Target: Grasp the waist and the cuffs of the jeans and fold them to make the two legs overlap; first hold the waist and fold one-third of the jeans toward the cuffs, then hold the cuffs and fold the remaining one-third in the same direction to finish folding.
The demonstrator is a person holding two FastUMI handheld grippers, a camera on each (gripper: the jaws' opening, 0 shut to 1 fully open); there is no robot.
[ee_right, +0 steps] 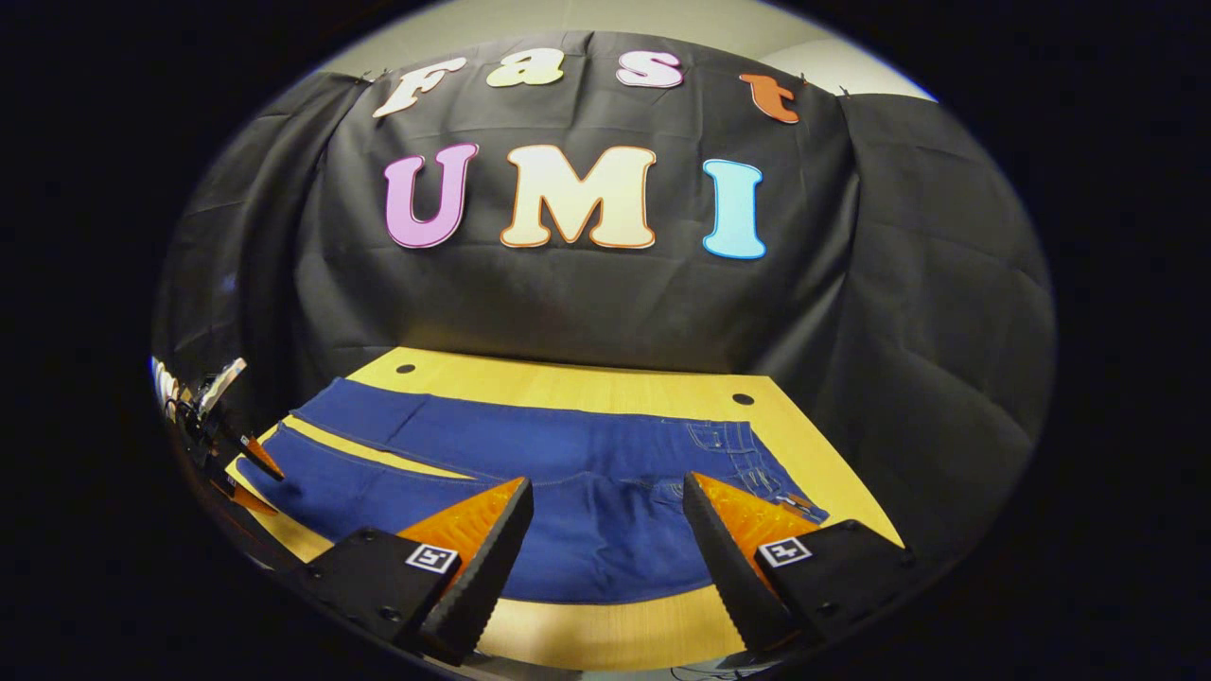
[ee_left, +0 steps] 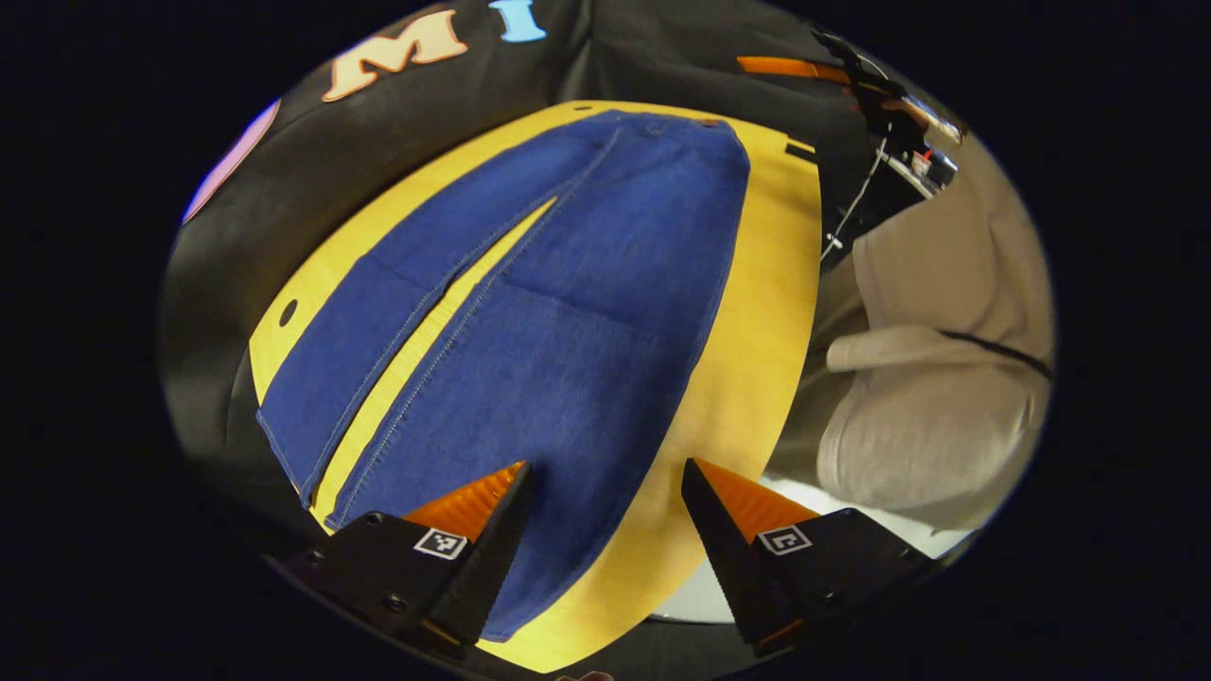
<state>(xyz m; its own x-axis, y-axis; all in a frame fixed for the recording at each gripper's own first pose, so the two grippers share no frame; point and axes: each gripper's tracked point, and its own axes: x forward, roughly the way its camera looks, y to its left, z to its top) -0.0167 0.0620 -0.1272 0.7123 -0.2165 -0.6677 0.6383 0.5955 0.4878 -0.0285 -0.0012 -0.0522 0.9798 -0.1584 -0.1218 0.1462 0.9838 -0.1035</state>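
Note:
Blue jeans (ee_left: 530, 322) lie flat and unfolded on a yellow wooden table (ee_left: 757, 359), legs slightly apart. In the left gripper view the cuffs are near me and the waist (ee_left: 662, 128) is at the far end. My left gripper (ee_left: 605, 473) hovers open above the nearer leg's cuff end, nothing between its fingers. In the right gripper view the jeans (ee_right: 568, 463) stretch across the table, waist (ee_right: 757, 463) to the right. My right gripper (ee_right: 605, 487) stands open over the seat area, holding nothing. The left gripper (ee_right: 251, 478) shows at the far left of that view, by the cuffs.
A person in light clothing (ee_left: 937, 378) stands beside the table's right edge in the left gripper view, holding the other gripper (ee_left: 899, 113) near the waist end. Black cloth wall (ee_right: 587, 303) backs the table. Small round holes (ee_right: 743, 399) mark the tabletop's far corners.

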